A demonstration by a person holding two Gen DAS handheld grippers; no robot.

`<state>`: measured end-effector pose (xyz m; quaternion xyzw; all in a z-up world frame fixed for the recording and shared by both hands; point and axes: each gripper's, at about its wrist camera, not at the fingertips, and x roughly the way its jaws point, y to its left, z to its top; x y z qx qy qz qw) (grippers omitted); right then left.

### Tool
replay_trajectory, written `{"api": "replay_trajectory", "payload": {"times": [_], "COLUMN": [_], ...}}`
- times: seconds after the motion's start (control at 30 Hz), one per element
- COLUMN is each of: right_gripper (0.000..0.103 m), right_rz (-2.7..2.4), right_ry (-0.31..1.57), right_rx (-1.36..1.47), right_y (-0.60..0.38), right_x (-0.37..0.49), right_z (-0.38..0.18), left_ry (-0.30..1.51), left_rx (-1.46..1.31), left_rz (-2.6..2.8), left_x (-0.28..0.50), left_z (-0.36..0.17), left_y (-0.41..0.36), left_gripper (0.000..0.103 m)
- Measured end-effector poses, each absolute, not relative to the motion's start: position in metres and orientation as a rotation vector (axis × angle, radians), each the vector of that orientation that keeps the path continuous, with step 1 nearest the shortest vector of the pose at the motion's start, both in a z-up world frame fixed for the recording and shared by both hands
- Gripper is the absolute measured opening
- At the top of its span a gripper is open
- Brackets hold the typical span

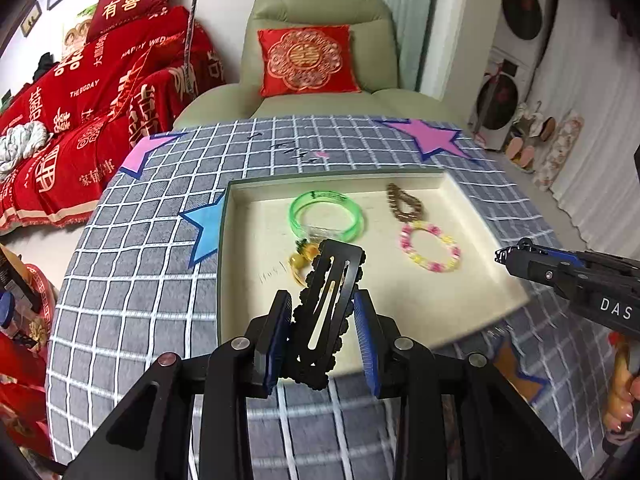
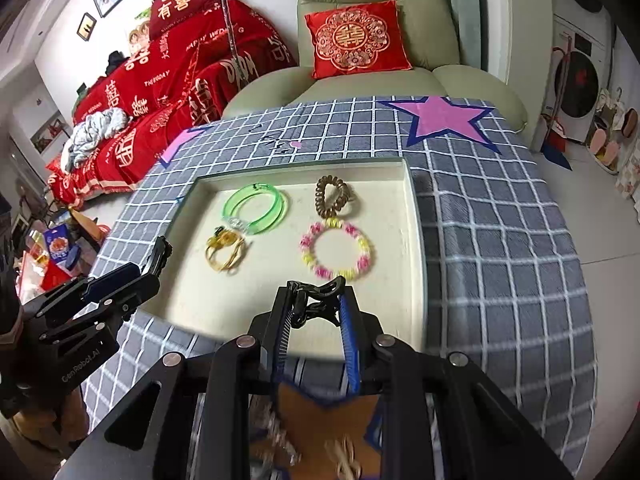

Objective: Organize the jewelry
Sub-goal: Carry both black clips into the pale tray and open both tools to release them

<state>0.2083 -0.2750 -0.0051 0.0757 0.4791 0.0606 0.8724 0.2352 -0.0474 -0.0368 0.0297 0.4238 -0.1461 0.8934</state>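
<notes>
A cream tray lies on the checked table. In it are a green bangle, a brown coil hair tie, a pink-and-yellow bead bracelet and a yellow hair tie. My left gripper is shut on a black snap hair clip over the tray's near edge. My right gripper is shut on a black claw clip over the tray's near edge.
The grey checked tablecloth has pink, blue and orange stars. More small items lie blurred on the orange star below my right gripper. A green armchair with a red cushion stands behind the table, a red-covered sofa to the left.
</notes>
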Motion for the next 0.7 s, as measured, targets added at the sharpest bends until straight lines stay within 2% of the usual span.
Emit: {"api": "replay_trajectory", "payload": {"times": [0.23,0.7], "right_gripper": [0.026,0.026], "right_rz": [0.105,0.079], "right_ry": [1.045,1.085], "right_rx": [0.159,0.164], "right_y": [-0.276,-0.275], "right_x": [0.255,0.285], "right_z": [-0.036,-0.079], "left_ry": [0.934,0.961], "left_rx": [0.075,0.142], "left_rz": [-0.263,-0.207], "left_x": [0.275,0.29], "left_z": [-0.067,-0.095], "left_y": [-0.059,-0.069], "left_gripper": [0.041,0.041]}}
